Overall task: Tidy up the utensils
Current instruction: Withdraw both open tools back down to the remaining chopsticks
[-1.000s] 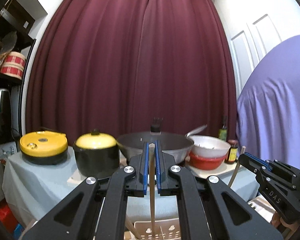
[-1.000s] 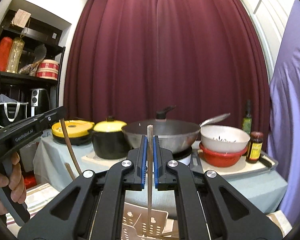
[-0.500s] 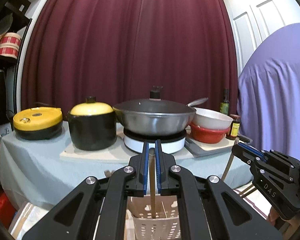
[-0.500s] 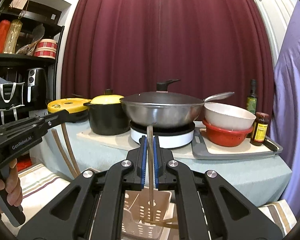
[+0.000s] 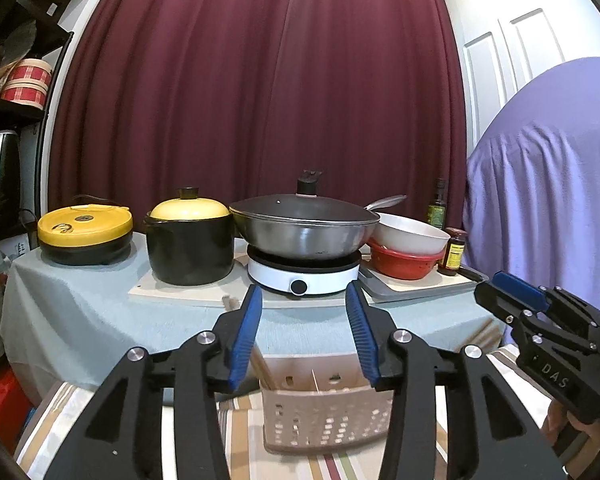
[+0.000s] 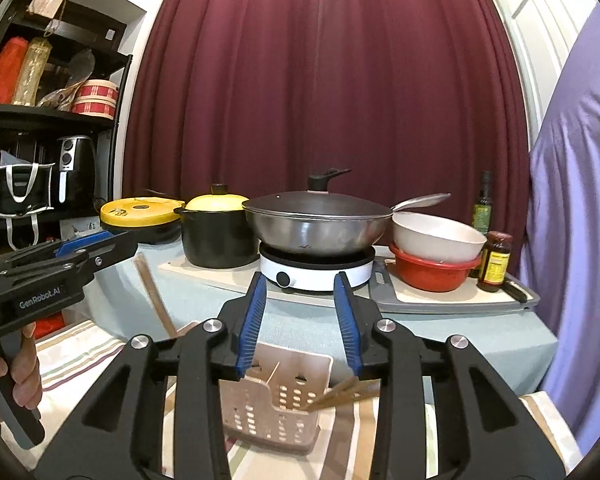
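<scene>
Left wrist view: the left gripper [image 5: 303, 334] has its blue-padded jaws apart with nothing between them; half a second ago they were clamped on a pale wooden chopstick, and they have just been opening.
Right wrist view: the right gripper [image 6: 300, 320] likewise has its jaws apart and empty, having just been opening off its own chopstick.
Task's thing: the beige perforated plastic utensil basket [image 5: 327, 420] sits low centre on the striped cloth [image 6: 76, 354], below both pairs of jaws.
Chopsticks: brown wooden chopsticks [image 6: 342, 394] lean out of the basket's right side in the right wrist view; a thin pale stick [image 6: 273, 372] stands inside it.
Other change: both cameras sit lower than before, so the basket shows more fully.
Cut off: the basket's lower edge is blurred and its sides are partly hidden by gripper arms.
Hard to make out: a brown stick [image 6: 156, 300] at left passes behind the right gripper's frame, lower end hidden.
Background: the silver lidded wok [image 5: 306, 226] rests on the white induction hob on the desk [image 5: 80, 304].
</scene>
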Motion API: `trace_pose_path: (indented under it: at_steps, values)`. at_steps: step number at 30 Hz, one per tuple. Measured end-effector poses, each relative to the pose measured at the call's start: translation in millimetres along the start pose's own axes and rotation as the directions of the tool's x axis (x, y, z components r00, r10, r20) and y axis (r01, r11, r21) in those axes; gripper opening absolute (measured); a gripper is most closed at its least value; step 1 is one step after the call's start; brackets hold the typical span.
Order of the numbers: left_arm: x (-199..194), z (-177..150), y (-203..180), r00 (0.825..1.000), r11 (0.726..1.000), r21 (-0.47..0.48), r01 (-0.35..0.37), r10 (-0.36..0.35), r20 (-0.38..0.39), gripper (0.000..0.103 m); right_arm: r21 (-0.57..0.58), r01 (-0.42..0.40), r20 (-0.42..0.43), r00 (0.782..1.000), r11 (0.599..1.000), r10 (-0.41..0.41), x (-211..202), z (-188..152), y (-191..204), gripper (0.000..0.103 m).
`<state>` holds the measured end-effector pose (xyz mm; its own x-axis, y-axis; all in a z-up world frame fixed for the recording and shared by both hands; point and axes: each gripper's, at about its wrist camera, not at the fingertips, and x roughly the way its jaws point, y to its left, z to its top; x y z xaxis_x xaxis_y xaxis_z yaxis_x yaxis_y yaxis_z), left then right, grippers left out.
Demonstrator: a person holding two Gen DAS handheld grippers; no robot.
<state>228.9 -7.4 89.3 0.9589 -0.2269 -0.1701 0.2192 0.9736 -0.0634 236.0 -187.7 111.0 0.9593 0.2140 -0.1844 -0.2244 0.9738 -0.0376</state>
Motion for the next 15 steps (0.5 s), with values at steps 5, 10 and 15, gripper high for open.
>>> trace_pose_path:
  at_steps: [5, 10, 15]
  values:
    - [-27.4, -17.1, -2.5, 1.0, 1.0, -0.007, 0.003, -0.004, -0.028, 0.048, -0.011, -0.002, -0.018, 1.0, 1.0, 0.001, -32.7, -11.2, 8.5, 0.035]
    - [-50.4, -44.4, -4.6, 0.997, 1.0, -0.016, -0.001, -0.001, -0.081, 0.048, -0.012, -0.009, -0.075, 0.997, 1.0, 0.008, -63.1, -39.3, 18.4, 0.035]
    - [-69.5, -73.1, -8.6, 0.99, 1.0, -0.026, -0.013, 0.009, -0.138, 0.048, 0.007, -0.014, -0.139, 0.99, 1.0, 0.015, -90.9, -73.1, 24.6, 0.035]
